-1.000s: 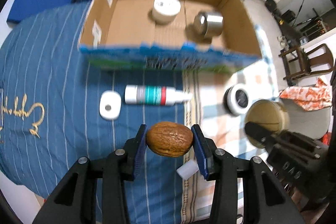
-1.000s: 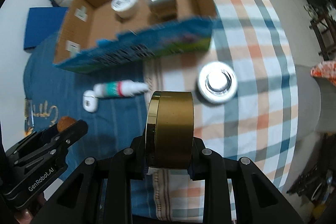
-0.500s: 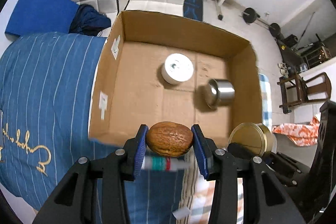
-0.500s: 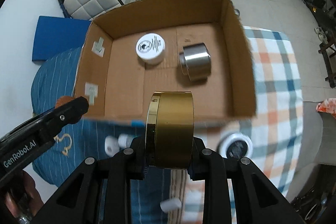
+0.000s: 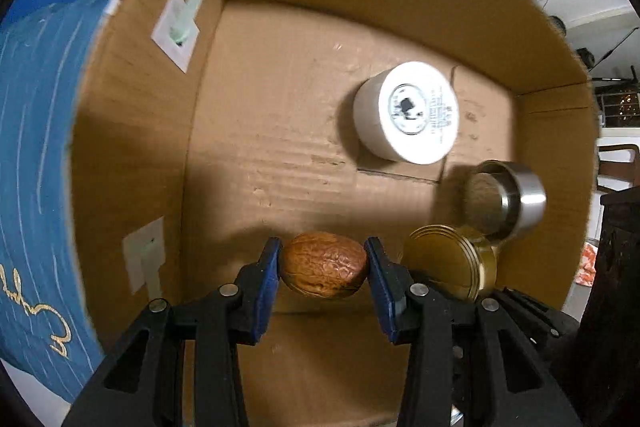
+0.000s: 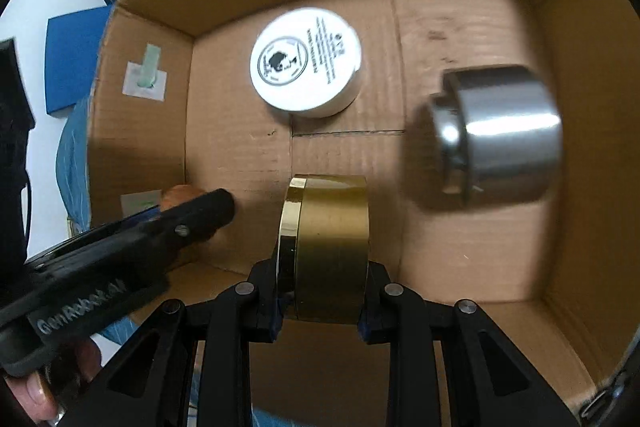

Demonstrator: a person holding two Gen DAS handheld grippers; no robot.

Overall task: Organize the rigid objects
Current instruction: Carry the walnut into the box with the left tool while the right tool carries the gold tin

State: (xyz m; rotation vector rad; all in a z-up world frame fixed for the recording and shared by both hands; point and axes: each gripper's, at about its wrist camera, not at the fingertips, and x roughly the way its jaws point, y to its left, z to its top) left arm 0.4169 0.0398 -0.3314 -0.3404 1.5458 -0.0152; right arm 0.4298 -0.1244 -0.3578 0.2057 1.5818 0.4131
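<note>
My left gripper [image 5: 323, 263] is shut on a brown walnut [image 5: 323, 265], held over the near part of the cardboard box floor [image 5: 280, 147]. Just to its right, my right gripper [image 6: 326, 291] is shut on a round gold tin [image 6: 328, 247], held on edge, which also shows in the left wrist view as the gold tin [image 5: 448, 265]. From the right wrist view the left gripper [image 6: 188, 215] reaches in from the left with a sliver of walnut [image 6: 178, 193] showing. Both grippers point steeply down into the box.
Inside the box lie a white round jar [image 5: 408, 113] [image 6: 306, 61] and a silver metal cylinder on its side [image 5: 506, 201] [image 6: 500, 135]. Cardboard walls [image 5: 136, 99] rise on all sides. A blue striped cloth [image 5: 36, 147] lies outside to the left.
Both grippers have travelled from above the cloth with its loose items to inside the box and sunk toward its floor. The walnut and gold tin stay gripped.
</note>
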